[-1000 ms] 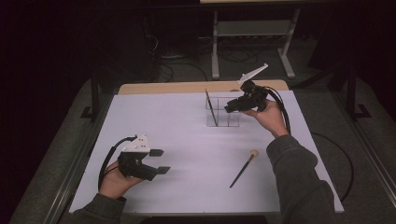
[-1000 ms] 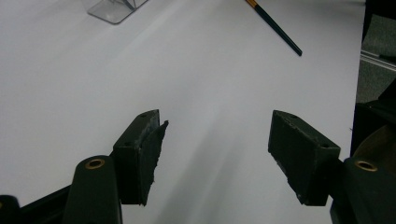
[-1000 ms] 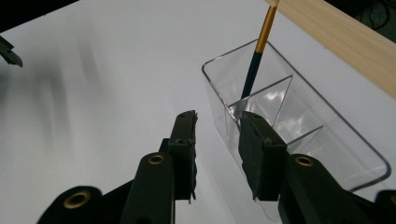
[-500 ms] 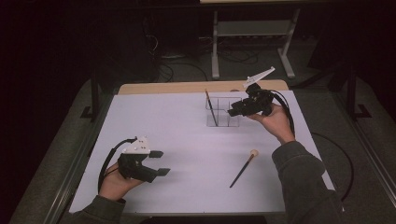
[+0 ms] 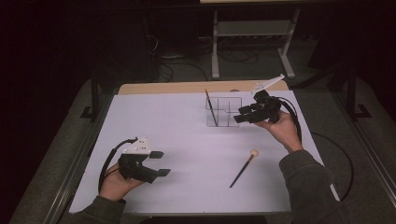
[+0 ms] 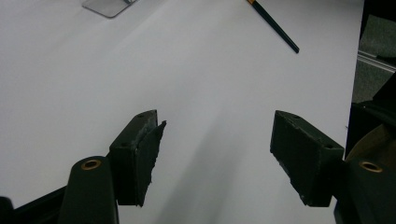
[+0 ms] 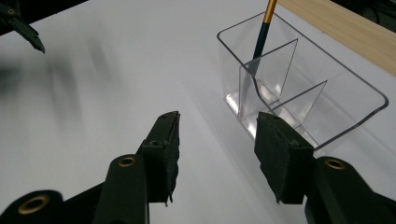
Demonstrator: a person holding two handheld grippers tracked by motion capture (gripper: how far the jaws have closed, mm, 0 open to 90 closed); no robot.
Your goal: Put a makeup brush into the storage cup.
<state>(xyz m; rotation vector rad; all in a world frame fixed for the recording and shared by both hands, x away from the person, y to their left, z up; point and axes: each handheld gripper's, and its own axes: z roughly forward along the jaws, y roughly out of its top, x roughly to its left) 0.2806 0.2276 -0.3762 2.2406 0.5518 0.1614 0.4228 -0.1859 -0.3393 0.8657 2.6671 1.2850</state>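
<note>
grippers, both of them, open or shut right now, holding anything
Left gripper: open, holding nothing, above the white table sheet.
Right gripper: open, holding nothing, beside the clear plastic divided holder.

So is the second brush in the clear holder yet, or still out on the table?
Out. The second brush lies flat on the white table, apart from the clear holder; the right tongs are open, empty.

Holder (image 5: 224, 111) at counter (image 5: 187, 140) rear, one brush (image 5: 211, 107) in its left compartment; second brush (image 5: 243, 169) lies in front, right of centre.
</note>
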